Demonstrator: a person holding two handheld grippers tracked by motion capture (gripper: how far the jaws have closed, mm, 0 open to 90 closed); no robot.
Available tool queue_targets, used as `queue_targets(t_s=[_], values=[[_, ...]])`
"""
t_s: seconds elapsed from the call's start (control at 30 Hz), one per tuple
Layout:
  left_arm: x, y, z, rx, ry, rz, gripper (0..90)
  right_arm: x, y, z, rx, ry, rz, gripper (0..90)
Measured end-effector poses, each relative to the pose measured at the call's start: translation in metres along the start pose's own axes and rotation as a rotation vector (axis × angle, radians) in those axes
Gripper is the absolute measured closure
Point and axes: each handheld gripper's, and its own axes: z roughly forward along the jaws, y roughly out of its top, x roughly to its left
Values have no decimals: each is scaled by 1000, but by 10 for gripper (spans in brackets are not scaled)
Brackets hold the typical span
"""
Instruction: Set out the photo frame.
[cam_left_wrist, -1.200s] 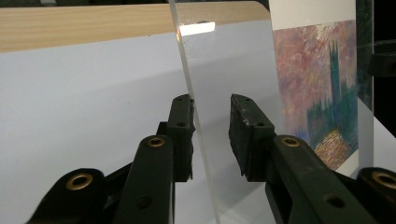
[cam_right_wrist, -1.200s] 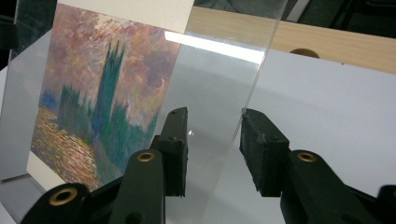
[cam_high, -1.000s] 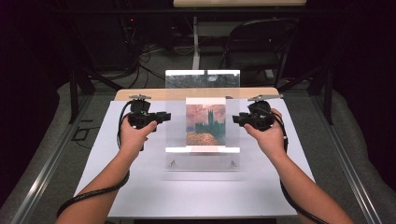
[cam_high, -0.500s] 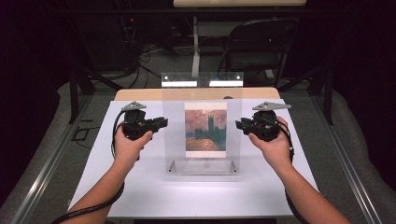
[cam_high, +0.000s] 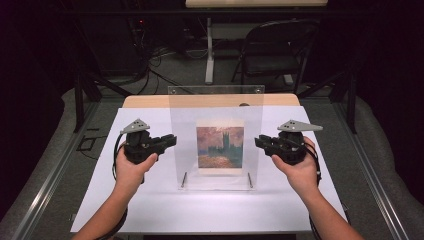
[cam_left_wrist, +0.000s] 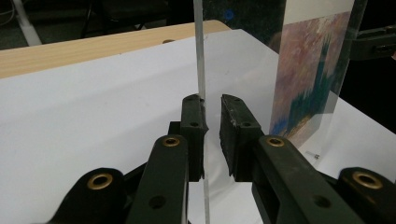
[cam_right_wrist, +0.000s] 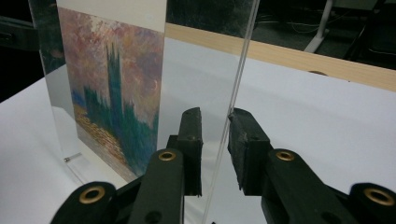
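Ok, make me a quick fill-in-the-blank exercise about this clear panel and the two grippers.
1. The clear panel stands ____ on the white sheet.
2. The left gripper and the right gripper each have one side ____ of the panel between their jaws.
3. The picture in the panel shows dark towers under a ____ sky.
4. Behind the table stands a black ____.

Missing words: upright; edge; pink; chair

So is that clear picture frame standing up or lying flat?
Standing upright. The clear frame rises on edge from the white sheet, the painting facing the person. Both gripper views show its side edge running vertically between the jaws.
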Motion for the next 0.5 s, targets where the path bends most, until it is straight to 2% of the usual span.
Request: queue_targets(t_s=[0.13,0.3,0.4,0.5], values=[[-4,-5,-4,-9,-6,8,791,4,-5,-6,-12,8,8,752],[-9,-10,-10,-5,-28,26,779,10,-12,-13,-24,13,-12,745],[-13,-14,-13,-4,-21,39,772,12,-16,-15,-31,20,-23,740],[-15,-18,-15,-6,-36,32,755,14,-18,-19,-24,38,-6,737]])
